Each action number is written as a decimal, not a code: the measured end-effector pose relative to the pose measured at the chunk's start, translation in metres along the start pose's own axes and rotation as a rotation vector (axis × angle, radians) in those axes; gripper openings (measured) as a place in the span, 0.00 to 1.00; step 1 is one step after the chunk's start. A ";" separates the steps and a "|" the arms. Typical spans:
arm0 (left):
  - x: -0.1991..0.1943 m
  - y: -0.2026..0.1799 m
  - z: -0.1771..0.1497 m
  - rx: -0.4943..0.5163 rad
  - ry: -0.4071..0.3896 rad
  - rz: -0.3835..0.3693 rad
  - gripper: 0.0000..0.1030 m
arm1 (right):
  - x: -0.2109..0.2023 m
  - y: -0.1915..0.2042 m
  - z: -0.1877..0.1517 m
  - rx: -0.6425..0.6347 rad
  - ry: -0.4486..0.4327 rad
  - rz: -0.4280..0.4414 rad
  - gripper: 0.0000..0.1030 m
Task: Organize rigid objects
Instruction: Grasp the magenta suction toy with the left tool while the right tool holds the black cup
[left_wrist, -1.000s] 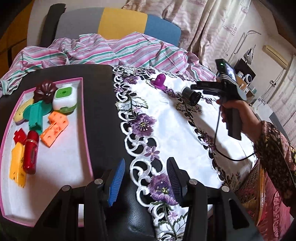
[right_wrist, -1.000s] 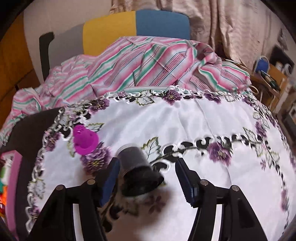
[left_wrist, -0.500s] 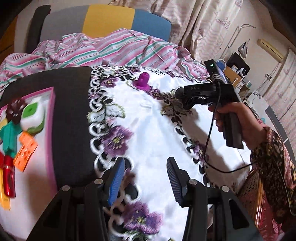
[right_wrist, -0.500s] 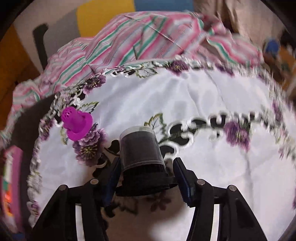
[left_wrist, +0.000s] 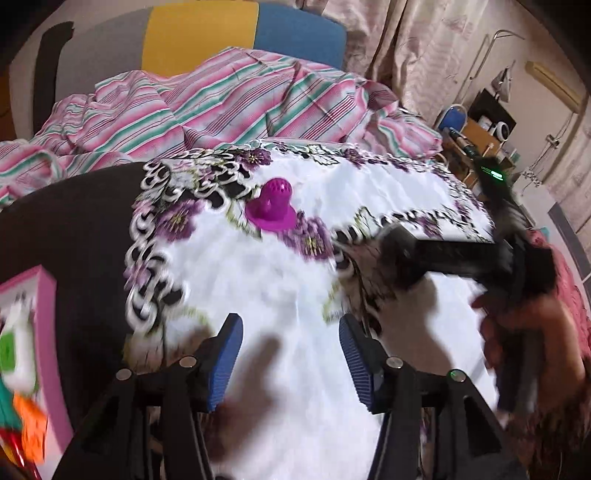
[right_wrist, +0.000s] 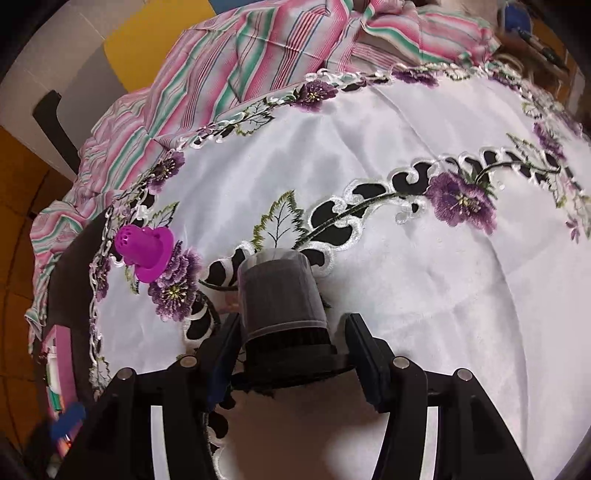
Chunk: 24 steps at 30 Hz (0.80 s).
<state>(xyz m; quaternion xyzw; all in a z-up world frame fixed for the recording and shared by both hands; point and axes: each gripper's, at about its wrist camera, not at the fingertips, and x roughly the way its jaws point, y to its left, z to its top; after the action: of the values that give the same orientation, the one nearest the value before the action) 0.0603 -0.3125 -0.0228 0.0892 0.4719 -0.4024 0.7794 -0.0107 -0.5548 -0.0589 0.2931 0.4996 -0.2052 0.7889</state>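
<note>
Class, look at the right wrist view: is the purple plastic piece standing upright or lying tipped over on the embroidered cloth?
Upright: the purple piece rests on its wide flange, perforated dome pointing up.

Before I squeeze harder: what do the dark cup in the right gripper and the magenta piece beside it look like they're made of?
Dark cup: looks like hard plastic, a black core under a clear, slightly glossy shell; the rim catches light. Magenta piece: looks like molded plastic, opaque, satin, with small holes in its top. Both seem rigid, though I can't confirm that from the pictures.
</note>
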 end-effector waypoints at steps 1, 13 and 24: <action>0.007 0.000 0.006 -0.002 0.008 0.012 0.55 | -0.001 0.001 0.000 -0.004 -0.003 0.001 0.56; 0.080 -0.012 0.075 0.094 -0.057 0.173 0.56 | 0.007 0.004 0.003 0.001 0.021 0.031 0.56; 0.104 0.002 0.076 0.069 -0.070 0.151 0.31 | 0.009 0.003 0.005 0.014 0.027 0.049 0.56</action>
<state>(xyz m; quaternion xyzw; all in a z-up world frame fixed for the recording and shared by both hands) 0.1363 -0.4067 -0.0664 0.1374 0.4219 -0.3613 0.8201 -0.0021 -0.5561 -0.0644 0.3137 0.5013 -0.1855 0.7848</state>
